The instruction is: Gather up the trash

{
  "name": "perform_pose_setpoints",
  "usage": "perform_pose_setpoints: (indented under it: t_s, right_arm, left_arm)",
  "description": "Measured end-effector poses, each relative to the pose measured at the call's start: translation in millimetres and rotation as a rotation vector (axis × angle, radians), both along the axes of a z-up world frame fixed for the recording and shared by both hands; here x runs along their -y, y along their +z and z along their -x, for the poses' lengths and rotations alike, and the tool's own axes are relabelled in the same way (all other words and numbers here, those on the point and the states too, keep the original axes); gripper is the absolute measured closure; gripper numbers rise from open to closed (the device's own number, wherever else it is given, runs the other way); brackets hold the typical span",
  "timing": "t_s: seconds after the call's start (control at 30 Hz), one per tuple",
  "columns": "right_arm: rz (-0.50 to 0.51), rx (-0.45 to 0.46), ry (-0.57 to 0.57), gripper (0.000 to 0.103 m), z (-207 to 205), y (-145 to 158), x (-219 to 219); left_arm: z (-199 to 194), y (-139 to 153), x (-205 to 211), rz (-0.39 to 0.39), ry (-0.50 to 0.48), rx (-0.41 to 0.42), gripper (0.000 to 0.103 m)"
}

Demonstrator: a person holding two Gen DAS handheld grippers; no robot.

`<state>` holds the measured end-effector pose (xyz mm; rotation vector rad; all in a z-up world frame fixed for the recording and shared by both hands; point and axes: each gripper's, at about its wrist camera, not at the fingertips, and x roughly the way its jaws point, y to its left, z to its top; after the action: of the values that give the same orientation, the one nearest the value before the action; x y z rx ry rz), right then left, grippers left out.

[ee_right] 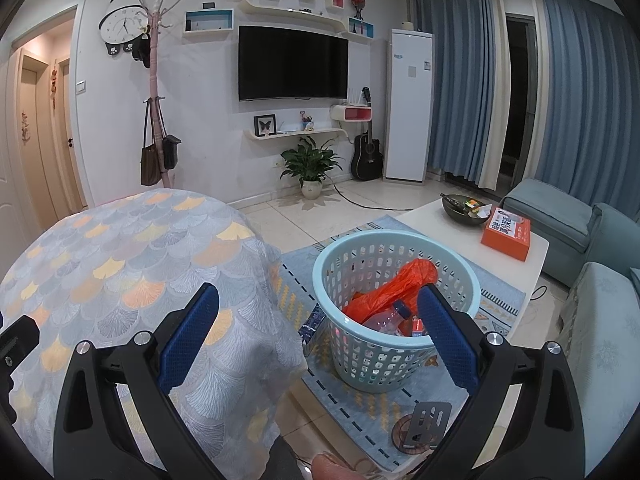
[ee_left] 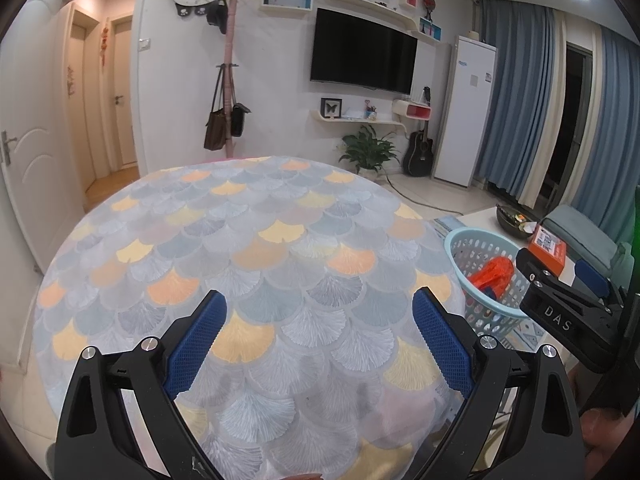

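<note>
Fingers wide apart, both grippers (ee_left: 319, 342) (ee_right: 318, 336), holding nthg.

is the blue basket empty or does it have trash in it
Not empty: the light blue basket stands upright on the rug holding an orange plastic bag and a clear plastic bottle.

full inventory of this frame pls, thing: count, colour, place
perforated plastic basket: 1, pale blue, on rug right of round table
crumpled plastic bag: 1, orange, in basket
clear plastic bottle: 1, in basket
round table's fan-pattern cloth: 1, grey-orange, left
low coffee table: 1, white, behind basket
cardboard box: 1, orange, on coffee table
dark bowl: 1, on coffee table
left gripper: open, over cloth
right gripper: open, near basket
</note>
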<state>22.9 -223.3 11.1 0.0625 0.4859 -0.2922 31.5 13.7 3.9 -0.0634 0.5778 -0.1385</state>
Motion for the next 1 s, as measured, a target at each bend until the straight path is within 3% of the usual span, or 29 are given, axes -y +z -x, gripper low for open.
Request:
perform_pose_setpoints:
  t_s: [0.63,1.0]
  right_arm:
    - [0.000,-0.003,0.002,0.008,-0.9,-0.8,-1.5]
    - [0.000,-0.003,0.012,0.008,-1.2,-2.7,-1.2]
  left_arm:
    - [1.2,-0.7,0.4,-0.005,-0.003,0.003,0.011]
    - [6.0,6.0,-7.0,-0.015,0.008,0.068,0.011]
